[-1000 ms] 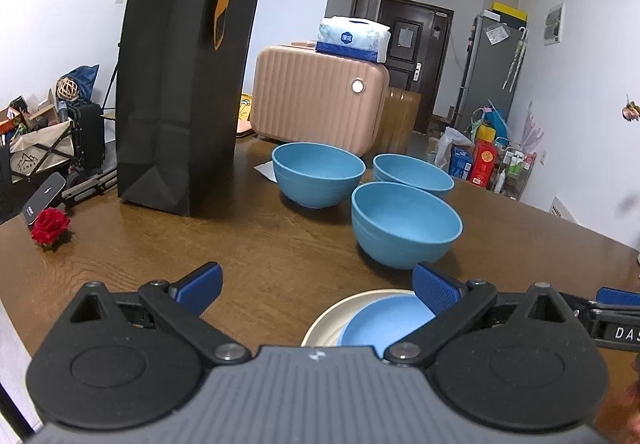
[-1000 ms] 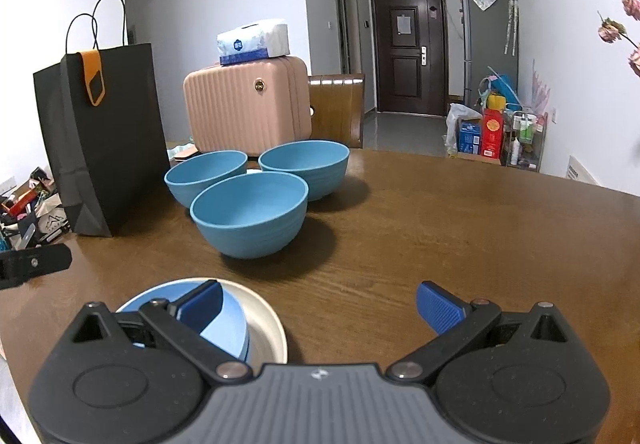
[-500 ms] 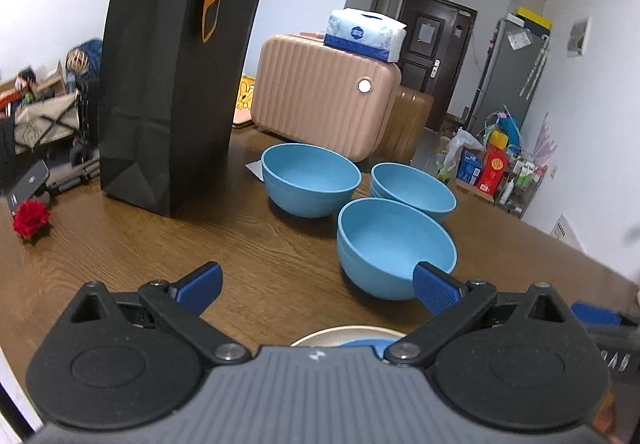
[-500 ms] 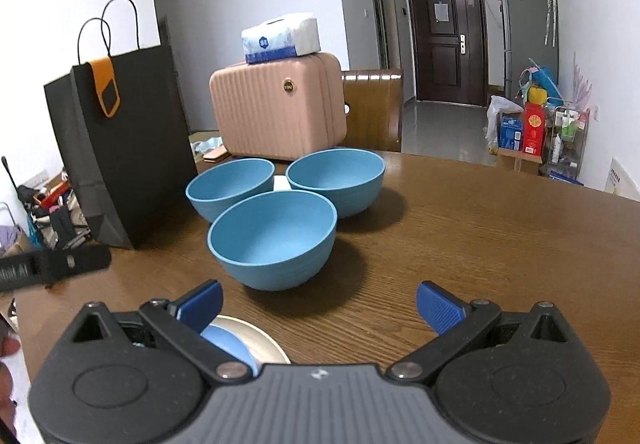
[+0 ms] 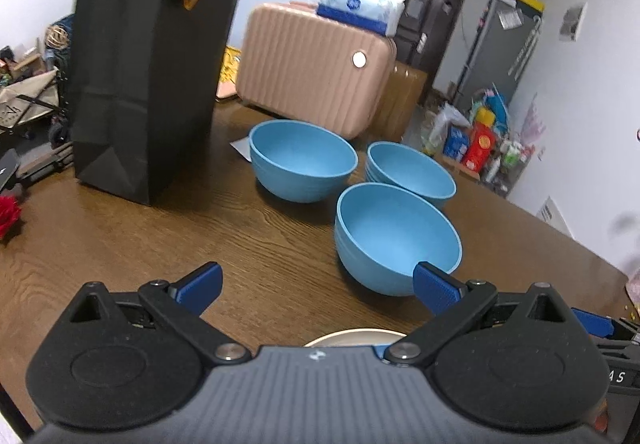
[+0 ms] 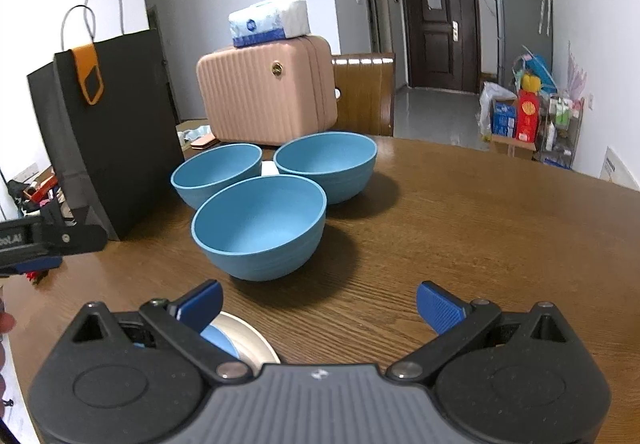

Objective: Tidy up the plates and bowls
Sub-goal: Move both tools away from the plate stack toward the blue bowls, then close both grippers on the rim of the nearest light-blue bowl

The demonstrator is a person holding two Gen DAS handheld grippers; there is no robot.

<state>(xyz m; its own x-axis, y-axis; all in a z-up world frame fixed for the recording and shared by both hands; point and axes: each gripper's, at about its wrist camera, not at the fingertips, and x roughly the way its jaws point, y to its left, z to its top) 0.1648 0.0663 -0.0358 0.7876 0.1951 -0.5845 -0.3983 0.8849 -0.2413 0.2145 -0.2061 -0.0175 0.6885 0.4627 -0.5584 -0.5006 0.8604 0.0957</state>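
Observation:
Three blue bowls stand close together on the wooden table [image 6: 460, 228]: a near bowl [image 5: 396, 236] [image 6: 260, 224], a far left bowl [image 5: 302, 170] [image 6: 216, 172] and a far right bowl [image 5: 412, 172] [image 6: 326, 164]. A cream plate [image 6: 250, 336] with a blue plate [image 6: 218, 338] on it lies at the table's near edge, mostly hidden under both grippers; only its rim [image 5: 352, 336] shows in the left wrist view. My left gripper [image 5: 318, 284] is open and empty, its right finger in front of the near bowl. My right gripper [image 6: 318, 302] is open and empty, just short of the near bowl.
A tall black paper bag [image 5: 148, 56] [image 6: 108, 124] stands left of the bowls. Behind them sits a pink suitcase [image 6: 268, 96] with a tissue pack [image 6: 270, 20] on top. A red flower [image 5: 8, 214] lies at the left table edge.
Both grippers have moved forward toward the bowls, which now look larger and nearer. The stacked plates have slipped almost out of sight under the grippers. Both stay open.

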